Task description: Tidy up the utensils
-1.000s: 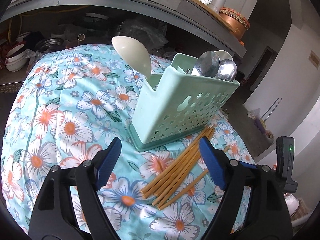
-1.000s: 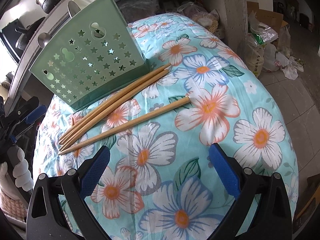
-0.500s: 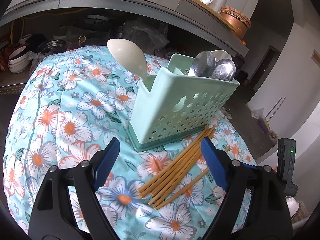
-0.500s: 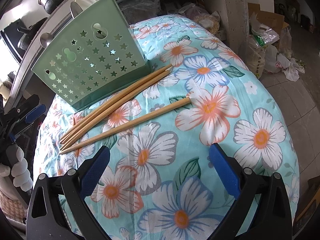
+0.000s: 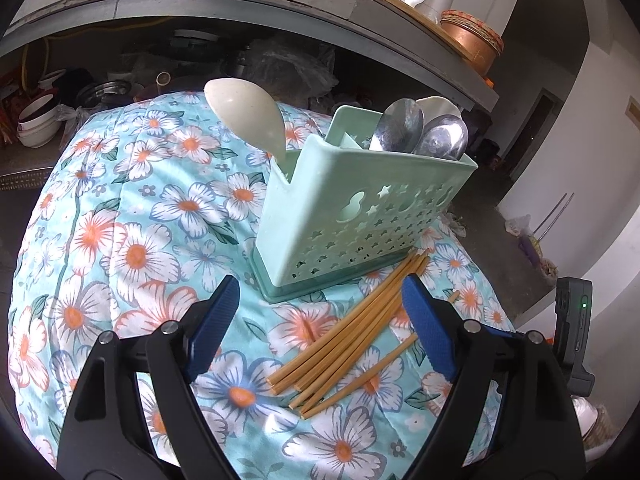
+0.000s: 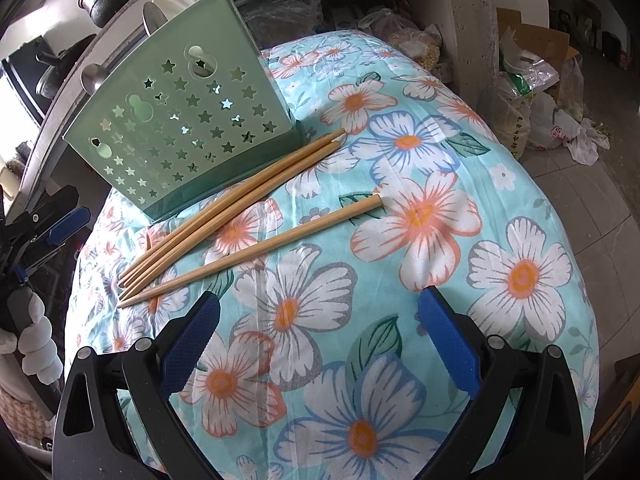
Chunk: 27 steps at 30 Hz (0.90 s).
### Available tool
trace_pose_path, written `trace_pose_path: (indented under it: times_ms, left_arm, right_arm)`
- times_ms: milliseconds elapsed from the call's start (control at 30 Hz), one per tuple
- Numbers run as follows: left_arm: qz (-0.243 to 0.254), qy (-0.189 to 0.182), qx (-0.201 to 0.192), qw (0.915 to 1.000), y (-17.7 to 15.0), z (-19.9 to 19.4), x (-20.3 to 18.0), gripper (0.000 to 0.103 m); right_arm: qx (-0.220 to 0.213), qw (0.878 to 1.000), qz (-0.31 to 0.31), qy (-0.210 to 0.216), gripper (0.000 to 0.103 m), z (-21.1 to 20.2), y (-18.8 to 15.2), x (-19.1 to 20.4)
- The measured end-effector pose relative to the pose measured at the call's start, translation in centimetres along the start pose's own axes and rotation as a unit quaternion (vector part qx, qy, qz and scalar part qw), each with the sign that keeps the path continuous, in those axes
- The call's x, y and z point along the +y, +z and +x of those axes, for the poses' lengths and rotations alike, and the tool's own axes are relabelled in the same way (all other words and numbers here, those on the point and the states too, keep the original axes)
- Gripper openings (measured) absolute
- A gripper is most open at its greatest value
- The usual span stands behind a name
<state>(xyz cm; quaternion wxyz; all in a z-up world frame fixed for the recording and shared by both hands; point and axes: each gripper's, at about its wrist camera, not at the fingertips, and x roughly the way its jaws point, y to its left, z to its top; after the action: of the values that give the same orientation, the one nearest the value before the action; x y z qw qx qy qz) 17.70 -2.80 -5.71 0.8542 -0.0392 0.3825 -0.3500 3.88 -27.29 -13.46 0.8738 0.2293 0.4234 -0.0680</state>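
On top of the flowery blue tablecloth [image 5: 132, 240] we've got a mint green utensil caddy [image 5: 360, 216] with star cutouts, standing upright toward the far side of the table. Sticking out of it are a big cream plastic spoon [image 5: 248, 116] at one end and a couple of shiny metal spoons [image 5: 420, 132] at the other. Right at the foot of the caddy a bunch of wooden chopsticks [image 5: 352, 328] lies loose on the cloth, most of them bundled side by side, with one single chopstick [image 6: 256, 248] lying a bit apart from the rest. Our left gripper [image 5: 320, 312] hangs over the near ends of the chopsticks with its blue pads spread wide, nothing between them being squeezed. Our right gripper [image 6: 320, 320] is spread wide too, just over bare cloth, near the lone chopstick but not touching it.
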Motion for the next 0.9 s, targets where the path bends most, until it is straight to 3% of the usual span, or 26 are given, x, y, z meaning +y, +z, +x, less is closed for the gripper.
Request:
trace_pose_path:
  times_ms: [900]
  left_arm:
    - [0.001, -0.001, 0.002, 1.0, 0.17, -0.02, 0.07, 0.079]
  right_arm:
    - [-0.003, 1.0, 0.007, 0.01, 0.098, 0.11, 0.16, -0.37]
